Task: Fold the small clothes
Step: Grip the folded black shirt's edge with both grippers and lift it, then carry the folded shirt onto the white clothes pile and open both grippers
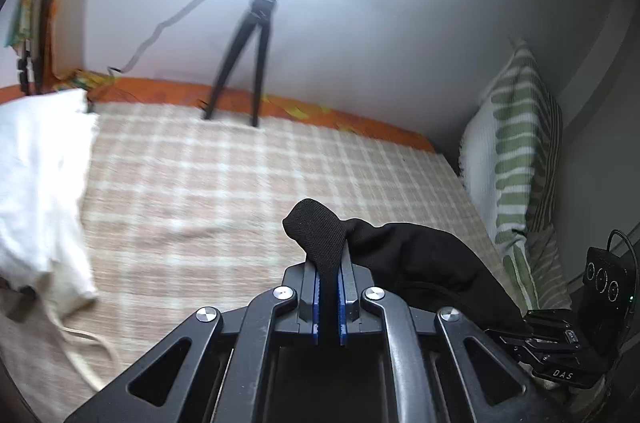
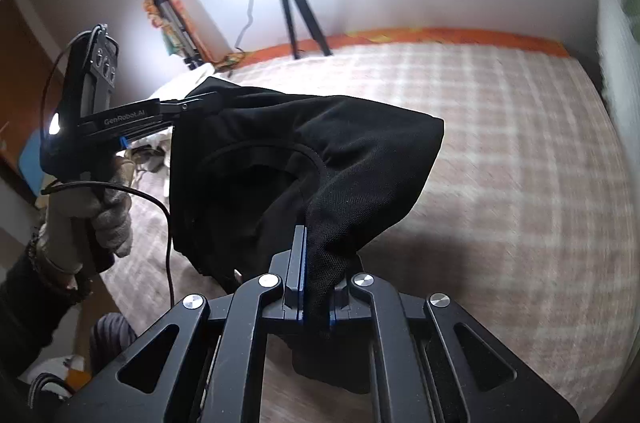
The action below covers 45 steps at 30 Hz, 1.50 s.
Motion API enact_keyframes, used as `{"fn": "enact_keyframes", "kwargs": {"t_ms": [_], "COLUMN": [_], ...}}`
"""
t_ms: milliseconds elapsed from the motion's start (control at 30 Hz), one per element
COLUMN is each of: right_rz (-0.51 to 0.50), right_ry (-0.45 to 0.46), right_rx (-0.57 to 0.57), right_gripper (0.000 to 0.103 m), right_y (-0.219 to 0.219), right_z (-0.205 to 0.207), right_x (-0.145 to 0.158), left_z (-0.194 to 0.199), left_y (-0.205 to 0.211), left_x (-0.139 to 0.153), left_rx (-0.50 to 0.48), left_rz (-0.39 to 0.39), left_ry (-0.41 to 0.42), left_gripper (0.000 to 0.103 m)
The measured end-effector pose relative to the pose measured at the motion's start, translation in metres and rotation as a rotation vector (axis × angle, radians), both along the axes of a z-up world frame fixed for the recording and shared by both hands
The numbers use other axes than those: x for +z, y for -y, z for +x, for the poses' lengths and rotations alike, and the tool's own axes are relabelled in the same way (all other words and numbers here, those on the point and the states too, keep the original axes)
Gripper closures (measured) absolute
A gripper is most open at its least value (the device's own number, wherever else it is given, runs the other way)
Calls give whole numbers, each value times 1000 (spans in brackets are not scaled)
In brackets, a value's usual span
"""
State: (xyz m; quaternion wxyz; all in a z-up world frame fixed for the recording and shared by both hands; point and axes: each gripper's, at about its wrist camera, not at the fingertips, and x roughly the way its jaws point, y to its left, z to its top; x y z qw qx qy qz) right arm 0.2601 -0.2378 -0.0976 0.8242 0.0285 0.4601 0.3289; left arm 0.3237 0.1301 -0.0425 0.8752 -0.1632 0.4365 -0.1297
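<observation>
A small black garment point(image 2: 312, 159) hangs in the air above the checked bedcover point(image 2: 500, 151), stretched between both grippers. My left gripper point(image 1: 329, 275) is shut on one corner of the black garment point(image 1: 404, 255); it also shows in the right wrist view point(image 2: 212, 101), pinching the far left edge. My right gripper point(image 2: 316, 263) is shut on the near corner, cloth bunched between its pads. It shows at the right edge of the left wrist view point(image 1: 516, 331). A round seam or opening shows in the garment's middle.
A pile of white cloth point(image 1: 40, 183) lies at the left of the bedcover point(image 1: 240, 183). A green-striped pillow point(image 1: 516, 163) leans at the right. A ring light on a black tripod point(image 1: 248, 63) stands at the bed's far edge against the wall.
</observation>
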Motion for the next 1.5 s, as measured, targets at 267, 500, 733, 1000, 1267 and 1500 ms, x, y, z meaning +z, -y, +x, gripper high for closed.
{"fn": "enact_keyframes", "kwargs": {"t_ms": [267, 500, 733, 1000, 1267, 1500], "right_rz": [-7, -10, -10, 9, 48, 109], "right_ry": [63, 104, 161, 204, 182, 23], "right_rx": [68, 127, 190, 229, 241, 210], "right_gripper": [97, 97, 97, 97, 97, 96], "right_y": [-68, -133, -208, -285, -360, -386], "right_z": [0, 3, 8, 32, 63, 87], "right_x": [24, 36, 50, 59, 40, 1], "left_z": [-11, -20, -21, -6, 26, 50], "left_y": [-73, -138, -210, -291, -361, -394], "left_x": [27, 45, 60, 83, 60, 15], "left_rx": [70, 134, 204, 267, 342, 401], "left_rz": [10, 27, 52, 109, 130, 234], "left_ry": [47, 76, 106, 146, 109, 8], "left_gripper": [100, 100, 100, 100, 100, 75]}}
